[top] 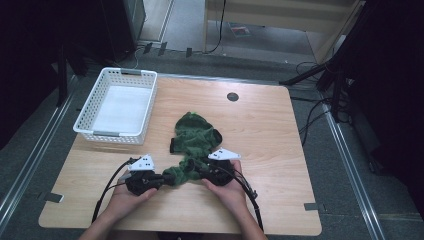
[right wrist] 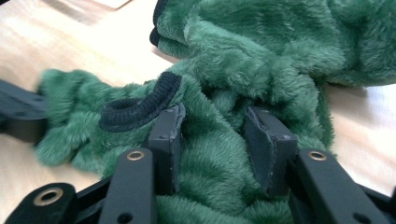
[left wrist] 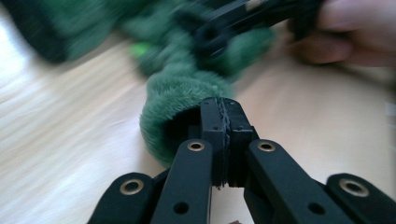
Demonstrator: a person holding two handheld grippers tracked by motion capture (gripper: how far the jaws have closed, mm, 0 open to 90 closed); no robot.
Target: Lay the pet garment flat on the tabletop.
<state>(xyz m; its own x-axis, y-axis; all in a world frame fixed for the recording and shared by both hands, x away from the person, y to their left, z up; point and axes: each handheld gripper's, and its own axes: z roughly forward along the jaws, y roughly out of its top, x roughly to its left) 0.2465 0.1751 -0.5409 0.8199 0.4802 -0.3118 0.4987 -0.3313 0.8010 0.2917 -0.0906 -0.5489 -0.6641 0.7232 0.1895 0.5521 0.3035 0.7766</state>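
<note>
A fuzzy green garment (top: 194, 137) lying mid-bench is being pinched at its near end by the pressed-together left gripper (left wrist: 219, 116), while the right gripper (right wrist: 212, 135), jaws spread, is being sunk into its pile; no writing is legible.

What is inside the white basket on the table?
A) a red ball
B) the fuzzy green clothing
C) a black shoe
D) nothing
D: the white basket sits bare at the back left of the table, while the fuzzy green clothing lies out on the wood in front of it.
</note>
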